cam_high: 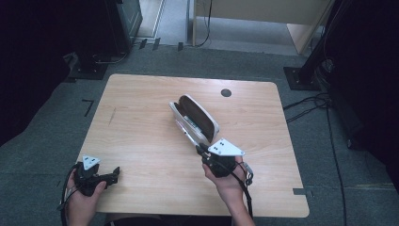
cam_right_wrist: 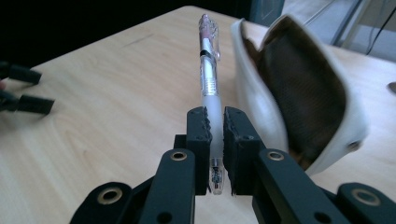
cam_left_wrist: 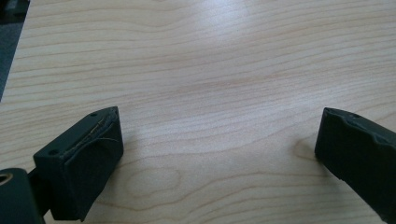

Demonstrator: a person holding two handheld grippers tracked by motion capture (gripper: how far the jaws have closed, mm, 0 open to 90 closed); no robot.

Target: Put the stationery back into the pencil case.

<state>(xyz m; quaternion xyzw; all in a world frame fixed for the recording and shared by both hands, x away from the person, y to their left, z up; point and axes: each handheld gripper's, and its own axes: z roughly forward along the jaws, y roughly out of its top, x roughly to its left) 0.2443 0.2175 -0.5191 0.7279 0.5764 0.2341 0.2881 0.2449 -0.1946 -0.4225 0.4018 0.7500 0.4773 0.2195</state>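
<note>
Right gripper clamps a clear pen, tip hidden between pads, beside open pencil case; left gripper gapes empty.

table: pale matt wood grain | pen: clear glossy plastic | pencil case: white smooth shell, brown cloth lining

Pen beside case (on table).
</note>
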